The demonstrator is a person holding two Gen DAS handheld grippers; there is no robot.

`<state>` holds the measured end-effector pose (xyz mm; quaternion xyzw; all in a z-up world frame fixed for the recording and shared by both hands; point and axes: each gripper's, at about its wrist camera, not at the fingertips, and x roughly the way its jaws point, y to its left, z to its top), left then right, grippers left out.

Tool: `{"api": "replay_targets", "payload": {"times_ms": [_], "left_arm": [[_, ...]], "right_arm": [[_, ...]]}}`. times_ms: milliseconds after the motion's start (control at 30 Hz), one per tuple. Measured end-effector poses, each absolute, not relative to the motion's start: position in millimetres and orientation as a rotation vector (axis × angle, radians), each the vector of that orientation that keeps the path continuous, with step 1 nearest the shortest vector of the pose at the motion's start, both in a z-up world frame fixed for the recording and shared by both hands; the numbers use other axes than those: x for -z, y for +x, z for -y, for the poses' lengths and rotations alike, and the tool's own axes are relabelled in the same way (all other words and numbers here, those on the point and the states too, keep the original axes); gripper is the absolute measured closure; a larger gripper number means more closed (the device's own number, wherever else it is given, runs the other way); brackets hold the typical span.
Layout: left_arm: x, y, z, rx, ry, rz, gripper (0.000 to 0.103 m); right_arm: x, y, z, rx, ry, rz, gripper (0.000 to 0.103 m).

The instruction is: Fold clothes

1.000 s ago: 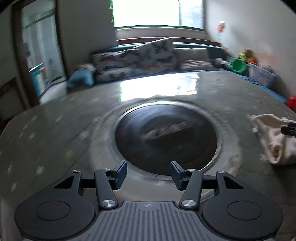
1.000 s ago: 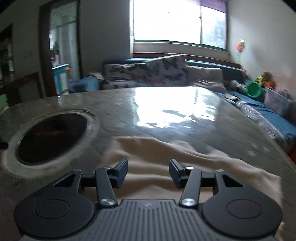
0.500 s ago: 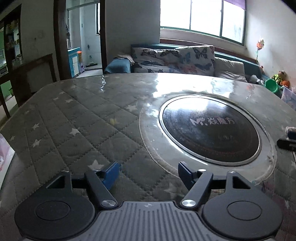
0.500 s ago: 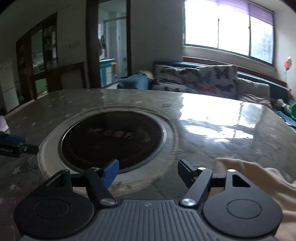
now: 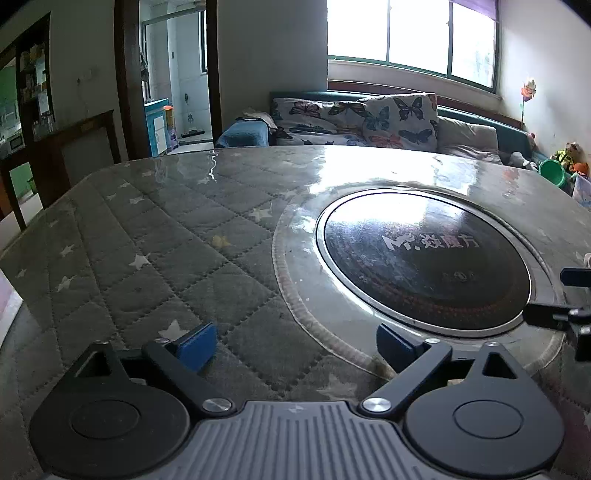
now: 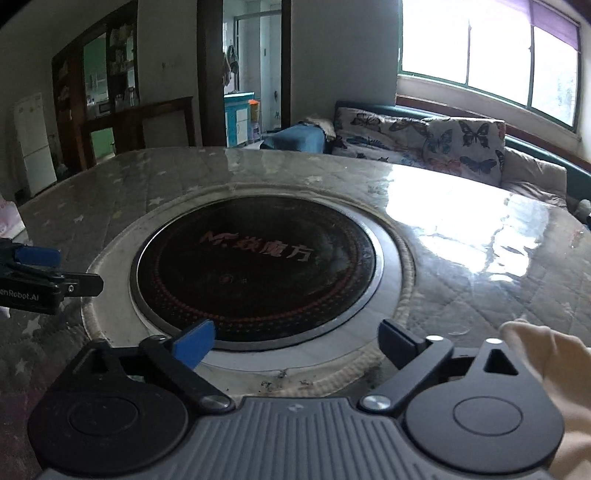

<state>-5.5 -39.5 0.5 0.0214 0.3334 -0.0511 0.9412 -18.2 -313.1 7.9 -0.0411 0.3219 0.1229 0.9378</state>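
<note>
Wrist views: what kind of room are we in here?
Looks like a home living room. A sofa with butterfly-print cushions sits under a wide window, and the work surface is a quilted table with a round built-in cooktop.

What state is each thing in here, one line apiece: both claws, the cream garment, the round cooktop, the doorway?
left claw: open, jaws just been opening, nothing between them.
right claw: open, jaws just been opening, nothing between them.
cream garment: lying on the table beside the right claw, not gripped; fold state hidden.
round cooktop: bare, nothing on it.
doorway: open.
</note>
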Motion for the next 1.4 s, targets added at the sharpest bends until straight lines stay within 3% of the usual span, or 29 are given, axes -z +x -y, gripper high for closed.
{"api": "replay_targets", "payload": {"times_ms": [100,1400], "left_arm": [[0,-3,40,0.094,0.041,-0.687,0.000],[2,2,40,0.086,0.045,-0.690,0.000]], "right_arm": [[-5,-15,311,-0.265,-0.086,-0.671,0.000],[4,-5,304,-0.303,-0.099,-0.727,0.000]]}}
